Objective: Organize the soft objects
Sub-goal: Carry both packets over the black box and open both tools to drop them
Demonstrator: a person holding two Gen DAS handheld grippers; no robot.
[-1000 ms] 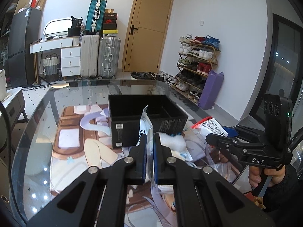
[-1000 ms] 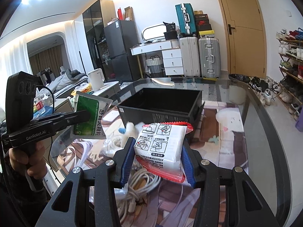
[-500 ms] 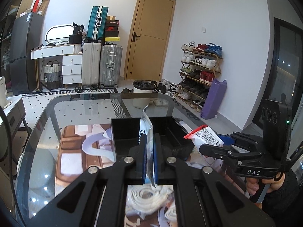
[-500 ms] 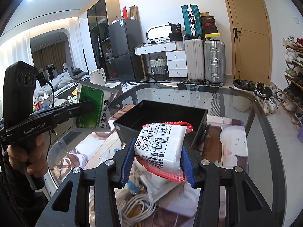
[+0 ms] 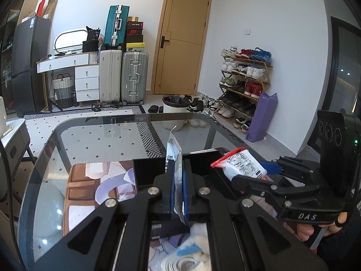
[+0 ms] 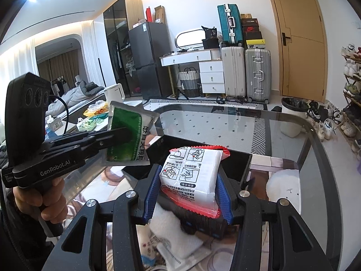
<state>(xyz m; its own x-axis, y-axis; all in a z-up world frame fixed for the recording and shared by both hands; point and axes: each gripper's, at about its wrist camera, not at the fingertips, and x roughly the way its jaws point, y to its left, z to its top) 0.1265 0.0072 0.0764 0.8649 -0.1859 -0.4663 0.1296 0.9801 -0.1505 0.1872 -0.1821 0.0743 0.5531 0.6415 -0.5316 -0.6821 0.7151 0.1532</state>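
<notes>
Left gripper point(image 5: 177, 194) clamps a green sachet point(image 6: 128, 137), right gripper point(image 6: 188, 194) a white pack point(image 6: 191, 176)
Both above the black bin point(image 6: 244, 164) — next, let go inside — carrying step

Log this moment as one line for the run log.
left gripper: shut on green sachet | right gripper: shut on white pack | both above black bin | nothing released yet

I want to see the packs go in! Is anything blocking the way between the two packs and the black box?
Nothing visible does. The right gripper holds the white pack and the left gripper holds the green sachet, both over the near part of the black box. Its inside is mostly hidden.
</notes>
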